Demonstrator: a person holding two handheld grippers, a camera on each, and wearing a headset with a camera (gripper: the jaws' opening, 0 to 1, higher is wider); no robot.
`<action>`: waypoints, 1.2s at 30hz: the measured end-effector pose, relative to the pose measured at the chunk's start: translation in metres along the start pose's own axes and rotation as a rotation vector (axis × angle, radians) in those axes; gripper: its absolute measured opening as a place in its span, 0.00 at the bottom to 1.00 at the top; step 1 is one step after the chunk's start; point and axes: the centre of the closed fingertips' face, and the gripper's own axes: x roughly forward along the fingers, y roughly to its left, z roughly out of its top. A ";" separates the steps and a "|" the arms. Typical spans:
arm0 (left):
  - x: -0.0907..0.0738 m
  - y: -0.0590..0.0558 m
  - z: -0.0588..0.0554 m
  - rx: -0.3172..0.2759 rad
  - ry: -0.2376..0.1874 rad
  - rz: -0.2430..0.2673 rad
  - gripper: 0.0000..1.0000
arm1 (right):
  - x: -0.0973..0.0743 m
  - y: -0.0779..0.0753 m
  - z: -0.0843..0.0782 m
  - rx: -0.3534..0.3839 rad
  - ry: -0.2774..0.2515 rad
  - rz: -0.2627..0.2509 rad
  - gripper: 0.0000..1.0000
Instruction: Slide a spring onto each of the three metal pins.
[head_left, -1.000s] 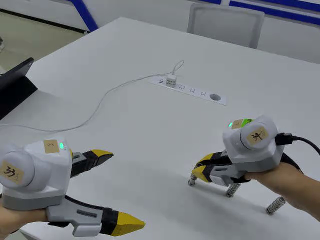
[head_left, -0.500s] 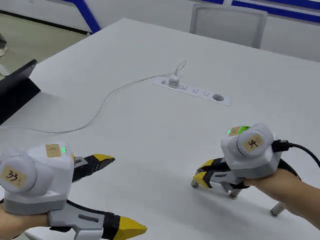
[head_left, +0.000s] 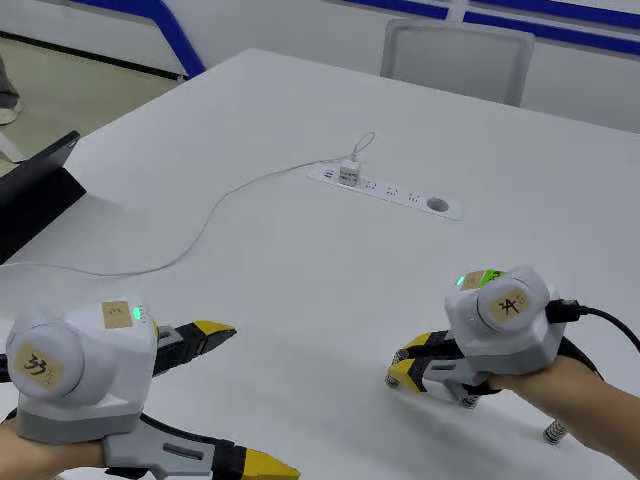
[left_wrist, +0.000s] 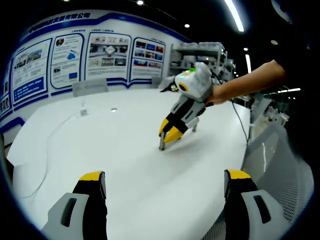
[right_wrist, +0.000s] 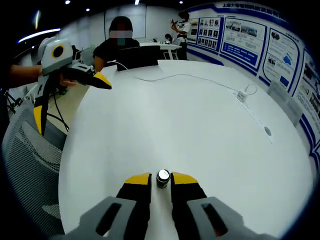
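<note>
Three upright metal pins wrapped in springs stand near the right front of the white table (head_left: 300, 270). My right gripper (head_left: 403, 368) is shut on the leftmost pin (head_left: 391, 380); in the right gripper view that pin's round top (right_wrist: 163, 176) sits between the yellow fingertips (right_wrist: 138, 180). A second pin (head_left: 468, 401) pokes out under that gripper's body, and a third (head_left: 553, 431) stands further right. My left gripper (head_left: 240, 398) hovers open and holds nothing at the front left. From the left gripper view, the held pin (left_wrist: 162, 144) touches the table.
A white power strip (head_left: 385, 187) with a plugged charger (head_left: 349, 172) and a long cable (head_left: 215, 205) lies mid-table. A dark tablet (head_left: 35, 195) leans at the left edge. A grey chair (head_left: 455, 55) stands at the far side.
The head camera has tilted, so the whole picture slid down a little. Both grippers keep their places; the right one stays shut on the pin.
</note>
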 end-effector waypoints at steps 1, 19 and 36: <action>0.000 0.000 0.000 0.001 0.002 -0.001 1.00 | -0.001 0.001 0.001 -0.003 -0.002 -0.002 0.17; 0.007 -0.010 0.017 0.030 -0.014 -0.028 1.00 | -0.046 0.003 0.018 0.021 -0.144 -0.105 0.23; 0.004 -0.008 0.044 0.015 -0.085 0.029 1.00 | -0.164 -0.003 -0.066 0.348 -0.349 -0.394 0.39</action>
